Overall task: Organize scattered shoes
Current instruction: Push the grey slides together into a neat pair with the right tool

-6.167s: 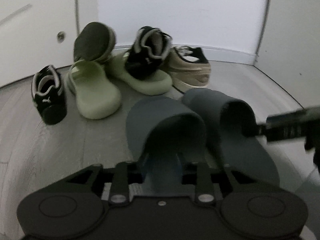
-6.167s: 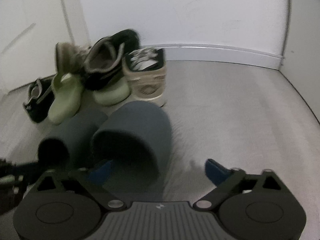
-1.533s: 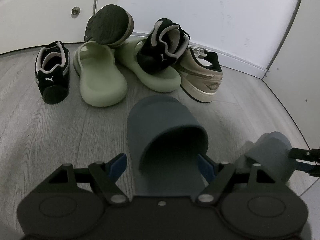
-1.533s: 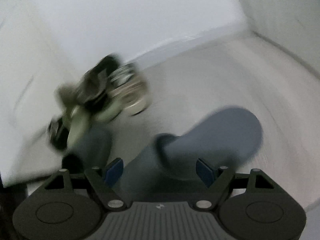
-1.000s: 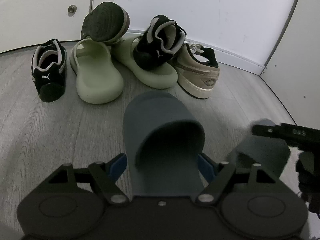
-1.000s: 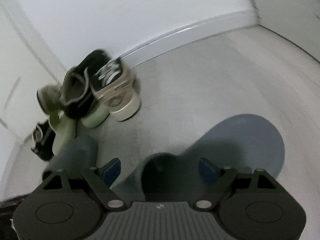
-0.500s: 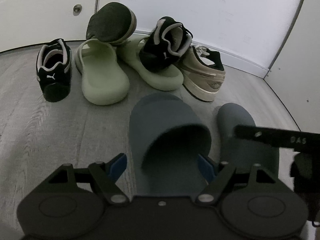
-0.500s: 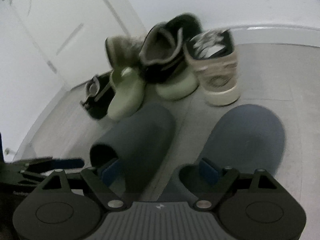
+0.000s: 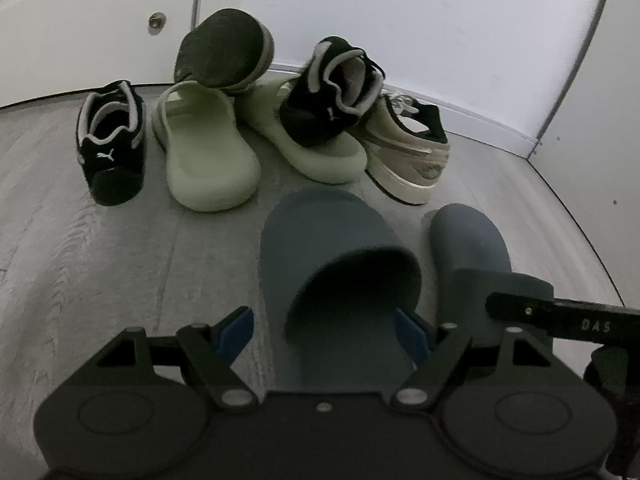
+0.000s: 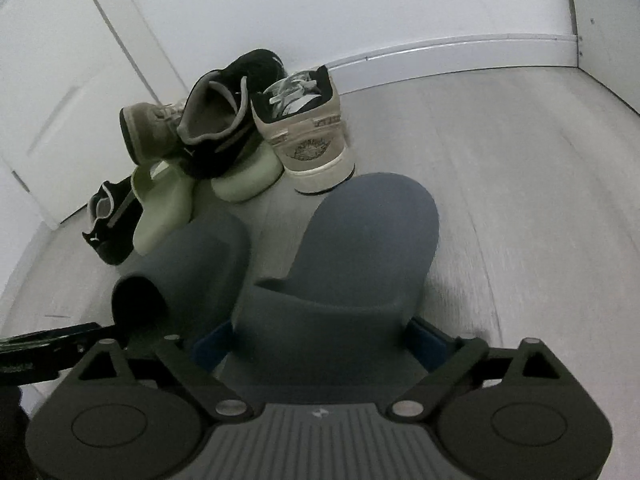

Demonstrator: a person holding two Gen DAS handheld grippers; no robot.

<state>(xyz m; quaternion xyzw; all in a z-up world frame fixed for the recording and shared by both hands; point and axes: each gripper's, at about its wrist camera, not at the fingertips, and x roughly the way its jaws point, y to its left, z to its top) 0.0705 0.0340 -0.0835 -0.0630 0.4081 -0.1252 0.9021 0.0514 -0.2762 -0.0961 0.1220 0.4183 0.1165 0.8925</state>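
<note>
Two dark blue slides lie side by side on the grey floor, toes toward the shoe pile. My left gripper (image 9: pixel 324 328) stands open around the heel end of the left slide (image 9: pixel 332 264); floor shows between its left pad (image 9: pixel 236 326) and the slide. My right gripper (image 10: pixel 320 342) straddles the right slide (image 10: pixel 372 232) at its strap, and its jaws are opening. The slide rests on the floor between its pads. The right slide (image 9: pixel 468 248) also shows in the left wrist view, with a right gripper finger (image 9: pixel 560 316) over its heel.
Behind the slides is a pile: two pale green slides (image 9: pixel 208 160) (image 9: pixel 312 148), a black sneaker (image 9: pixel 112 152) at the left, another black sneaker (image 9: pixel 336 96) on top, a beige sneaker (image 9: pixel 408 156) and an overturned shoe (image 9: pixel 224 52). White walls and a door close in behind and at the right.
My right gripper swung the right slide in from the right and set it beside the left slide, then its jaws widened. The left gripper and its slide stayed put.
</note>
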